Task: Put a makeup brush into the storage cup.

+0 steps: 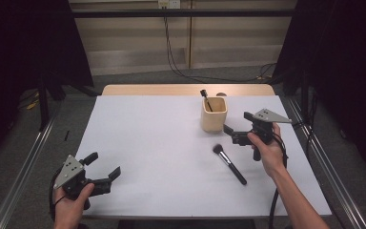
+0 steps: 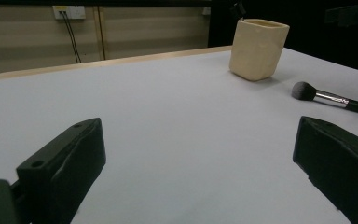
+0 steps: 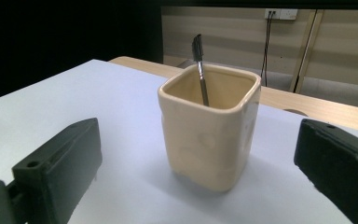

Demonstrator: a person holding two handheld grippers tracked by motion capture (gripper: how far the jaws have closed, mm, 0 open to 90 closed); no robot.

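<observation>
cream cup stands near the table's far edge, makeup brush lying just beside it. right gripper faces the cup, jaws wide, empty; left gripper low at the near-left corner, jaws wide, empty.

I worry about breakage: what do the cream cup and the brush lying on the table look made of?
The cup looks like glazed ceramic: thick rounded rim, soft sheen. The makeup brush seems to have a glossy black handle, a shiny metal ferrule and soft dark bristles.
</observation>
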